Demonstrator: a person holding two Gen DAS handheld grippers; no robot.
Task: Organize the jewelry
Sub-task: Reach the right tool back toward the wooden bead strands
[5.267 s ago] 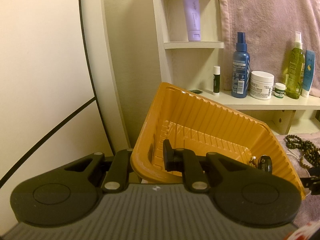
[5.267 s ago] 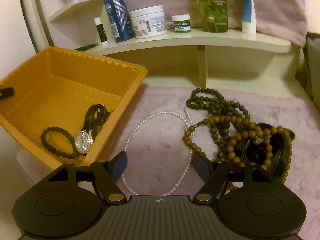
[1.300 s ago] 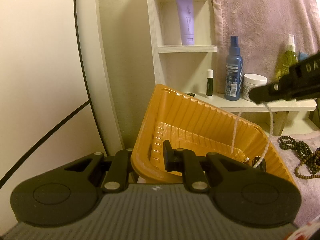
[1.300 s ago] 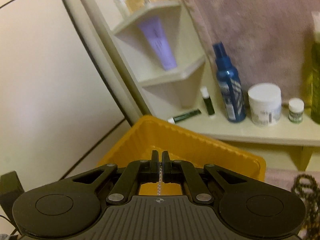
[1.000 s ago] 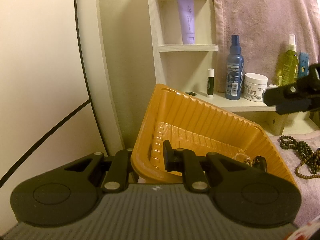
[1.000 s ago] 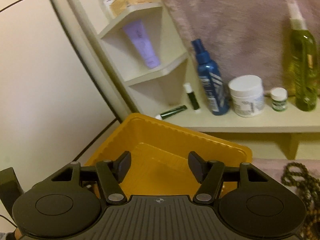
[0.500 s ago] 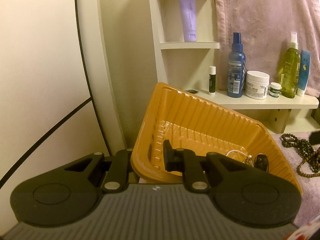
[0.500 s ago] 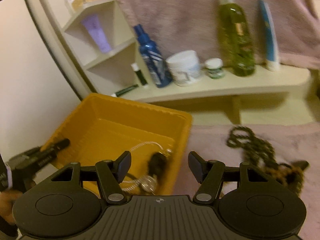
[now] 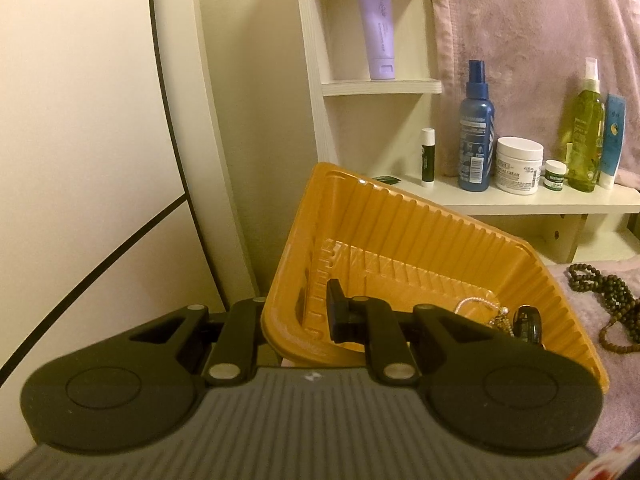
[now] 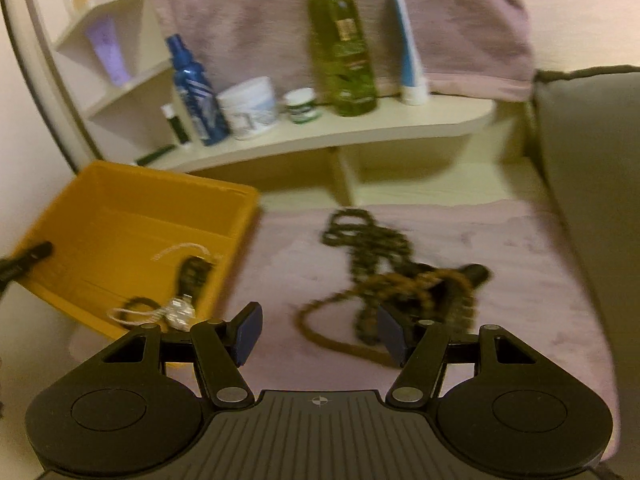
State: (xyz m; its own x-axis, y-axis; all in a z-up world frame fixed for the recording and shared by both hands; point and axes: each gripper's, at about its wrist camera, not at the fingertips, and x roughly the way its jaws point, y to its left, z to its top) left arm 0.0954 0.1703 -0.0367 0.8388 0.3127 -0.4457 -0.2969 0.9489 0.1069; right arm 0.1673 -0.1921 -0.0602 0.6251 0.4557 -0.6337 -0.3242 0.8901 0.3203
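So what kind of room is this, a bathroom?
More likely a bedroom vanity or dressing corner at home. A small shelf holds toiletries such as a cream jar and spray bottle, and bead necklaces lie on a soft pink cloth.

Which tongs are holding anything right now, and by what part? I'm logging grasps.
The left tongs are clamped on the yellow tray, gripping its near-left wall at the rim. The right tongs are open and hold nothing.
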